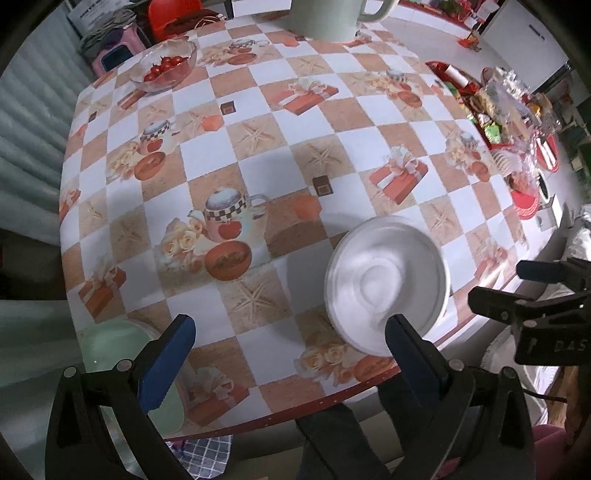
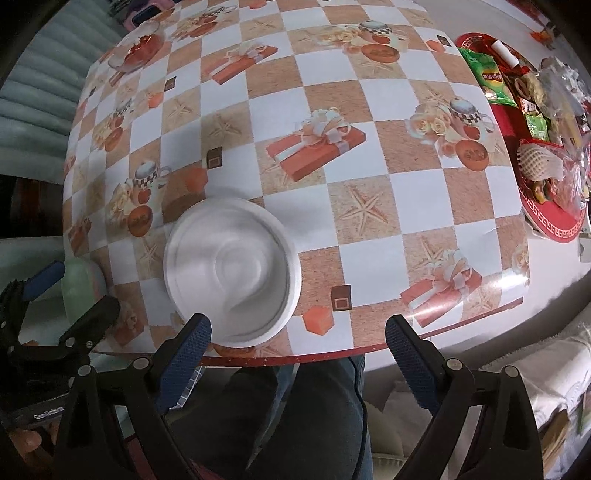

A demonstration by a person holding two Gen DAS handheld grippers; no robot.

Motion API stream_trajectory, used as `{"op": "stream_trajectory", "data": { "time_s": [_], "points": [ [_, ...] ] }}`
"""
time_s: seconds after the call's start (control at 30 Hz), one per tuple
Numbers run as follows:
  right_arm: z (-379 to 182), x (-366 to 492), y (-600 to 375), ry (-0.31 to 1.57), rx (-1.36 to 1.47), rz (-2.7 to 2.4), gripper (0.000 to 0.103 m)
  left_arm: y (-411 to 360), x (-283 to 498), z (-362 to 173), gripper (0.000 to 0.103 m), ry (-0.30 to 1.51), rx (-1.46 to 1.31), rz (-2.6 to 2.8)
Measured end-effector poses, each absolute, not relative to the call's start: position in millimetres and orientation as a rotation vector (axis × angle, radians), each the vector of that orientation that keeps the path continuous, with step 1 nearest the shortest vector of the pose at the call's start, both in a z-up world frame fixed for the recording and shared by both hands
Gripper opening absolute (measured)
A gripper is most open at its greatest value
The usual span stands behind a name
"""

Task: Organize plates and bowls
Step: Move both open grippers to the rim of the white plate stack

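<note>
While I look down through the left wrist camera, my left gripper (image 1: 290,354) hangs over the near edge of the table (image 1: 258,122) with its jaws spread wide and nothing between them. The white plate (image 1: 386,284) lies flat on the checked cloth just beyond the right-hand fingertip, close to the table's edge. Under the left finger I see a pale green dish (image 1: 122,347), partly hidden, also at the rim of the table. Far off sits a glass bowl of tomatoes (image 1: 164,66), and a pale jug (image 1: 325,18) stands at the far end. The other gripper shows at the right margin.

Switching to the right wrist camera, my right gripper (image 2: 297,347) also stands with its jaws wide apart and empty, mostly over the person's lap. From here the white plate (image 2: 232,271) lies ahead of the left finger, untouched, and the green dish (image 2: 83,284) sits just beside it toward the left, near the left gripper (image 2: 75,291). A red tray (image 2: 554,229) crowded with snack packets fills the right side.

My worry is the edge: both dishes sit near it, so a careless sideways nudge could push one off. A thin plate lying flat gives the pads little to bite, and a poor grip on its rim could let it slip. With both grippers this close, I could also knock one against the other.
</note>
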State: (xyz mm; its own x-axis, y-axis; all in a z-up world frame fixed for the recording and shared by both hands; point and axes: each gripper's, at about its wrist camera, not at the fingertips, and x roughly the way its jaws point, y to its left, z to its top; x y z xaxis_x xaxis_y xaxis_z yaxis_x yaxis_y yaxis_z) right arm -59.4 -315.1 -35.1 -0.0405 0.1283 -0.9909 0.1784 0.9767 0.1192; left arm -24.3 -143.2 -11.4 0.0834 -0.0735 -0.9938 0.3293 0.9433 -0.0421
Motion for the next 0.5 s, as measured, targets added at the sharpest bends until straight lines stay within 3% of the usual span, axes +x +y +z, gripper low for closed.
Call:
{"op": "stream_trajectory", "data": {
  "time_s": [0.5],
  "points": [
    [-45.2, -71.4, -320.5, 1.636, 0.309, -0.062, 0.096, -153.6, -27.9, -19.5, 0.103, 1.492, 0.284, -0.331]
  ]
}}
